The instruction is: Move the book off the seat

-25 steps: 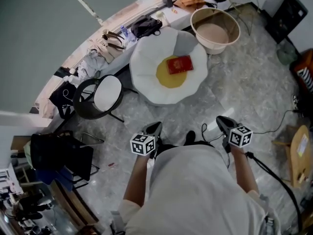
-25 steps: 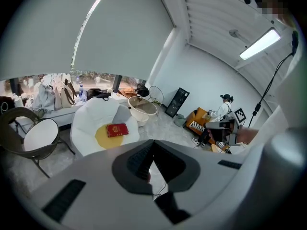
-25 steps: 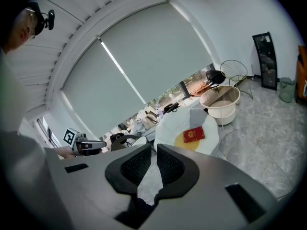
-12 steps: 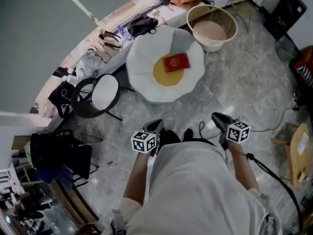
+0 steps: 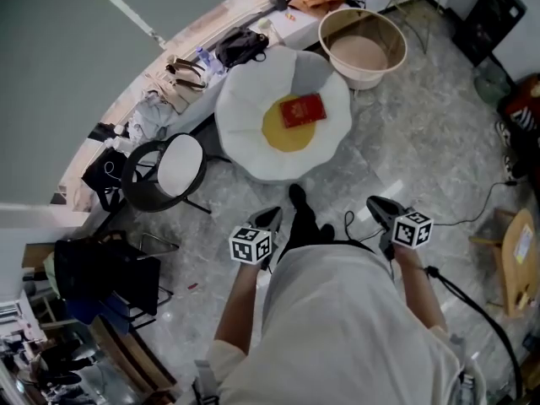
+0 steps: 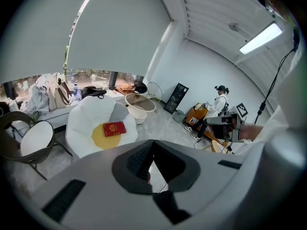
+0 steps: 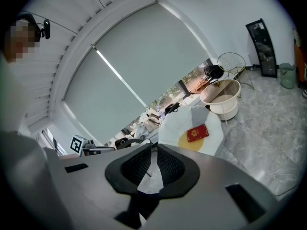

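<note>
In the head view, both forearms extend from the torso at lower centre, up-frame toward the seat, holding the grippers level with each other and tilted downward over the floor. The left gripper sits left of centre; its jaws are closed together with nothing between them. The right gripper sits right of centre, jaws likewise closed and empty. The book, red, lies flat on the yellow cushion at the middle of the white seat, in the upper centre of the frame, well apart from both grippers. A dark shoe shows between the grippers.
</note>
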